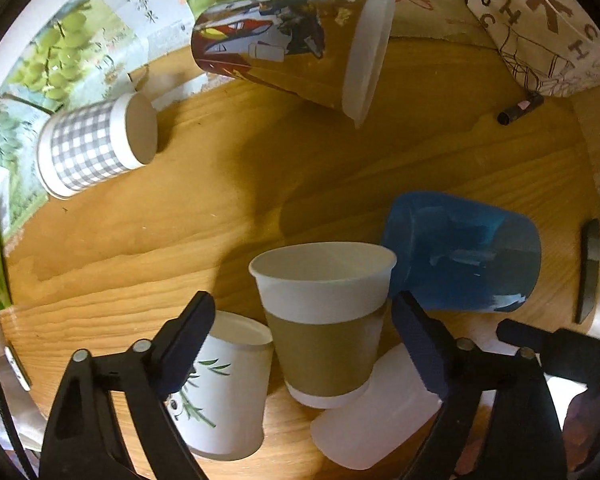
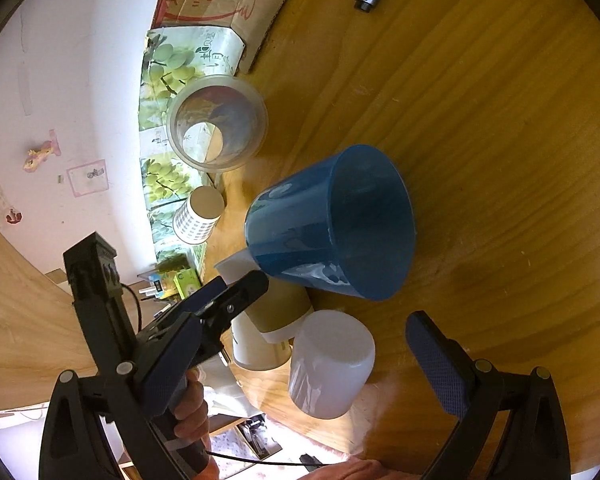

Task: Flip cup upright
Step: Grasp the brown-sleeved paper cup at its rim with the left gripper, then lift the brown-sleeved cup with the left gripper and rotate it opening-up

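Brown-sleeved paper cup (image 1: 324,320) upright on wooden surface (image 1: 180,220), between spread jaws of left gripper (image 1: 304,320), untouched. Right gripper (image 2: 336,312) jaws wide apart, empty.

Left two-finger gripper (image 1: 304,324): matte black plastic arms with round silver screws and dark navy textured finger pads (image 1: 420,344). Right two-finger gripper (image 2: 336,316) looks alike. A bare-skinned hand (image 2: 192,408) and thin black cable (image 2: 252,459) show.
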### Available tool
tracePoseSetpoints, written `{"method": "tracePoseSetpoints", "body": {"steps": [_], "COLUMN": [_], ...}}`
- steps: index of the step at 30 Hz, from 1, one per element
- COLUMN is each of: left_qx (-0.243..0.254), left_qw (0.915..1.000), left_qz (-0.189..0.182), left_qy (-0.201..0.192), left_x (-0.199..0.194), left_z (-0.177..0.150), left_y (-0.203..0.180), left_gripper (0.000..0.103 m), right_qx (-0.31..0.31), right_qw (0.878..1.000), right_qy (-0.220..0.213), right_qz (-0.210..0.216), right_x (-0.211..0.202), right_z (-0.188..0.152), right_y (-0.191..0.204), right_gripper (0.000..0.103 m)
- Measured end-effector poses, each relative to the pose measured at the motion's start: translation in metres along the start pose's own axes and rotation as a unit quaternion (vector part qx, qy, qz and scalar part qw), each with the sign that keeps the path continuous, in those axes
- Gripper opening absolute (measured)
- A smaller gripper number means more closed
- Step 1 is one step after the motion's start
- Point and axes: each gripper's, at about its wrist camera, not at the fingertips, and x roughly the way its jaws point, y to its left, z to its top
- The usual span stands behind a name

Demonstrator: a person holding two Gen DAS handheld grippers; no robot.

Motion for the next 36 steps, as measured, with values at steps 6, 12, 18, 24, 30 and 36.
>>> {"method": "tracePoseSetpoints", "body": {"steps": [6, 12, 18, 24, 30, 36], "left_qx": [-0.014, -0.018, -0.020, -0.022, -0.027, -0.040], "left_qw": [0.9996, 0.9993, 0.9991, 0.9983, 0.9974, 0.9972], "left_qz": [-0.024, -0.033, -0.035, -0.041, -0.038, -0.028], "left_qy": [0.004, 0.000, -0.014, -0.036, -0.054, -0.056], "left_x": [0.008, 0.011, -0.010, -0.036, -0.064, -0.077], "left_z": [0.006, 0.010, 0.008, 0.000, -0.022, -0.064], "left_y": [0.008, 0.019, 0.016, 0.018, 0.025, 0.030], "left_gripper": [0.075, 0.071, 0.070, 0.070, 0.070, 0.070], "right_qx": [0.003, 0.008, 0.003, -0.015, -0.055, -0.146], "right_qw": [1.000, 1.000, 1.000, 1.000, 0.998, 0.989], "right_qy": [0.001, 0.006, 0.010, 0.012, 0.007, -0.003], "right_qz": [0.002, 0.007, 0.008, 0.012, 0.014, -0.014], "right_x": [0.001, 0.003, 0.003, 0.001, -0.003, -0.004], "right_z": [0.001, -0.003, -0.007, -0.015, -0.030, -0.062], "right_y": [-0.001, -0.003, -0.001, 0.009, 0.022, 0.048], "right_gripper": [0.103, 0.103, 0.103, 0.103, 0.103, 0.103]}}
